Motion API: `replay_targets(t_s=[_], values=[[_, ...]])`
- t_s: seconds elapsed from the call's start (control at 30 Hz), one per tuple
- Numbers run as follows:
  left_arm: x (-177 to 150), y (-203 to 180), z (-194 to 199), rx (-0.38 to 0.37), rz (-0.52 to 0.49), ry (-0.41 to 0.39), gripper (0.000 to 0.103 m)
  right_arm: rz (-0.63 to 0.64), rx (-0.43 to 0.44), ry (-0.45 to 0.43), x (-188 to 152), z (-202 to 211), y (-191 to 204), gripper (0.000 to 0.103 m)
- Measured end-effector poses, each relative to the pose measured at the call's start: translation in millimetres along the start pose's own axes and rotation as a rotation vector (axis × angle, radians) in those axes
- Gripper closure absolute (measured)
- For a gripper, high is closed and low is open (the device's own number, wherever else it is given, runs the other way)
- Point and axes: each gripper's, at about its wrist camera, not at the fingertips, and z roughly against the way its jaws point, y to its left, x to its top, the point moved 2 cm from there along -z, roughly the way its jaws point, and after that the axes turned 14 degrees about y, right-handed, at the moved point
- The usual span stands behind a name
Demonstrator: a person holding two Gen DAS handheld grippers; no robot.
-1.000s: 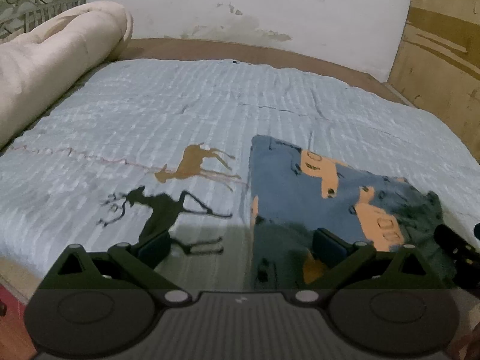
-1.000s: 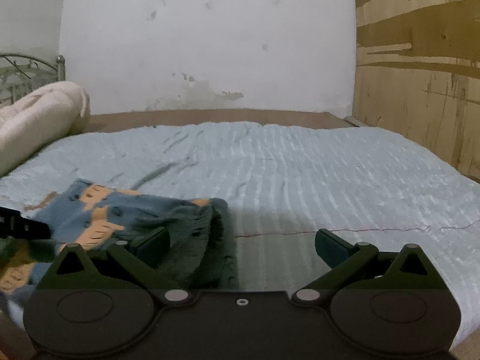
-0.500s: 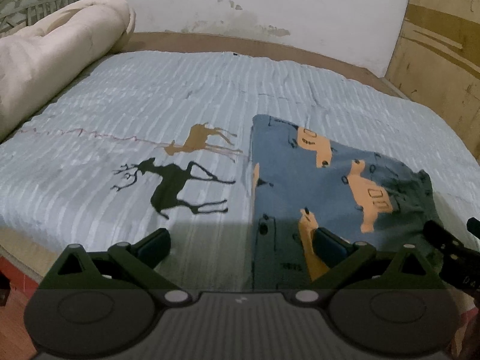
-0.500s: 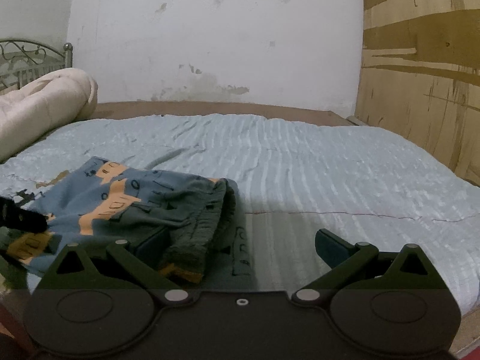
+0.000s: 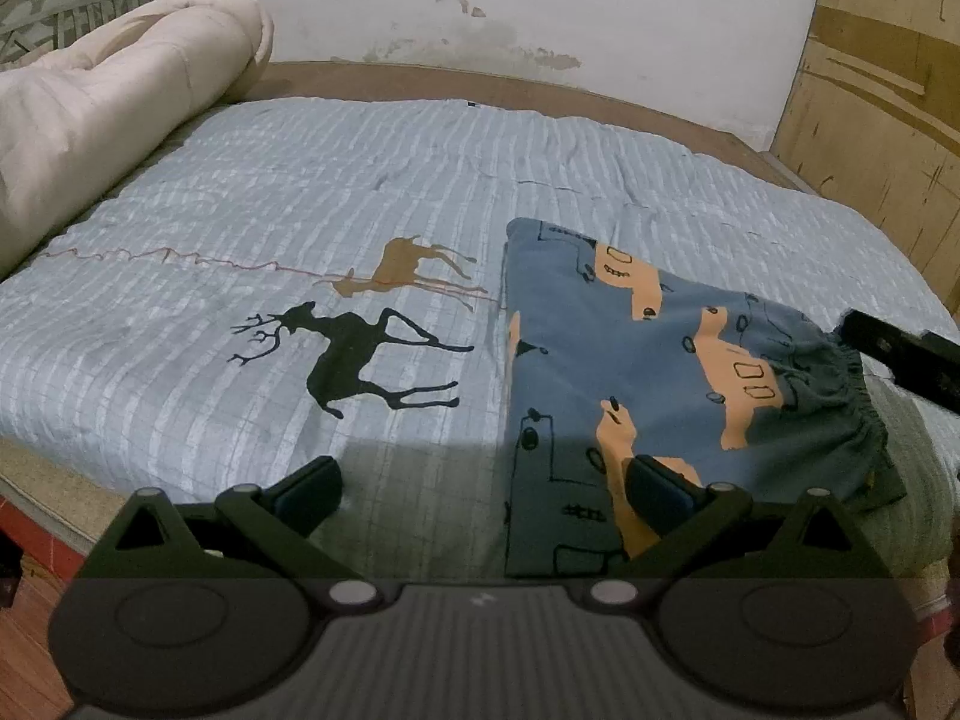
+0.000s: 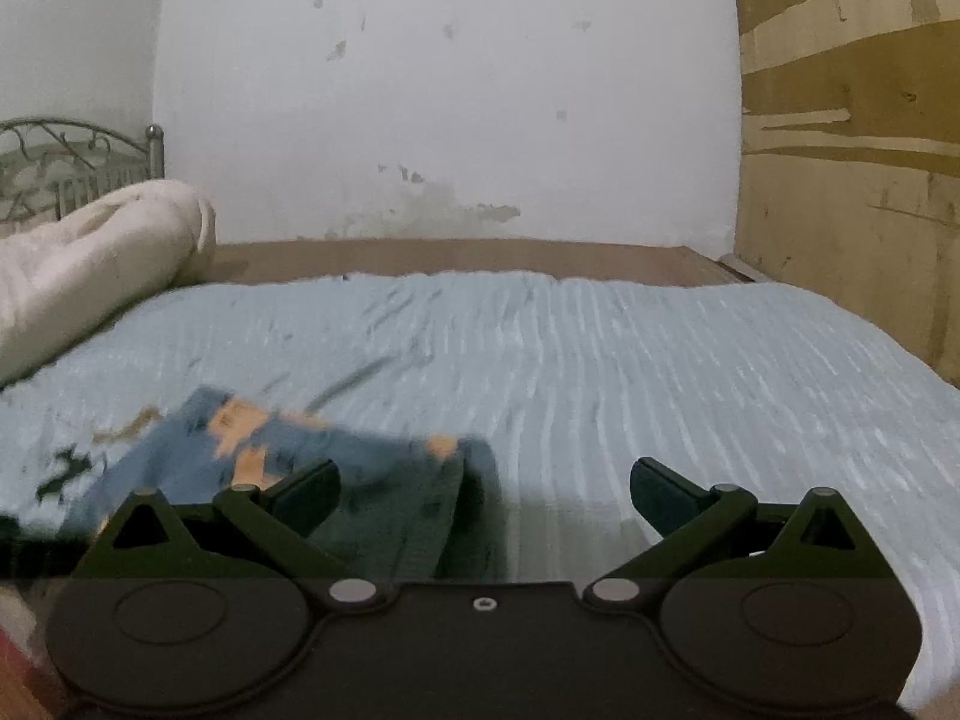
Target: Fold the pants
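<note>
Folded blue pants [image 5: 648, 360] with orange car prints lie flat on the bed's near right part, their dark green waistband [image 5: 840, 420] at the right end. My left gripper [image 5: 483, 495] is open above the bed's front edge, its right finger over the pants' near corner, nothing held. In the right wrist view the pants [image 6: 336, 468] appear blurred at lower left. My right gripper [image 6: 483, 495] is open and empty, its left finger over the pants. The right gripper's finger [image 5: 900, 354] shows at the left view's right edge.
A light blue striped bedspread [image 5: 300, 192] with deer prints [image 5: 354, 360] covers the bed. A rolled cream duvet [image 5: 114, 102] lies along the left side by a metal headboard [image 6: 72, 162]. A wooden panel [image 6: 852, 150] stands on the right, a white wall behind.
Both grippers have drawn back and risen from the pants, staying open. The whole folded pants now show in the left view. The right view is blurred and points higher.
</note>
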Motion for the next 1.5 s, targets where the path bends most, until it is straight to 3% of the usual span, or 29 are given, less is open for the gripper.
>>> replay_targets(t_s=[0.23, 0.43, 0.5, 0.6, 0.7, 0.87, 1.0, 1.17, 1.3, 1.5], values=[[-1, 0, -1, -0.003, -0.003, -0.002, 0.000, 0.027, -0.052, 0.149, 13, -62, -14, 0.001], [-1, 1, -2, -0.002, -0.007, -0.005, 0.000, 0.013, -0.086, 0.145, 15, -73, -19, 0.001], [-1, 1, -2, -0.006, -0.006, -0.004, 0.000, -0.005, -0.069, 0.107, 16, -64, -17, 0.001], [-1, 1, -1, -0.002, -0.008, -0.003, 0.000, 0.001, 0.020, 0.074, 19, -51, -11, 0.001], [-2, 0, -1, -0.001, -0.008, -0.003, 0.000, 0.036, 0.116, 0.115, 17, -52, -1, 0.001], [-1, 0, -2, 0.000, -0.009, -0.002, 0.000, 0.082, 0.021, 0.167, 10, -69, 2, 0.001], [-1, 0, -2, 0.001, -0.008, -0.002, 0.000, 0.020, 0.048, 0.125, 9, -49, -5, 0.001], [-2, 0, -1, 0.000, -0.006, -0.003, 0.001, 0.041, 0.160, 0.115, -17, -6, -3, 0.001], [-3, 0, 0, -0.002, -0.008, 0.001, 0.001, 0.076, 0.135, 0.164, -44, 7, 0, 0.001], [-5, 2, 6, -0.007, -0.001, 0.013, 0.001, 0.000, 0.179, 0.140, -57, 21, -12, 0.001]])
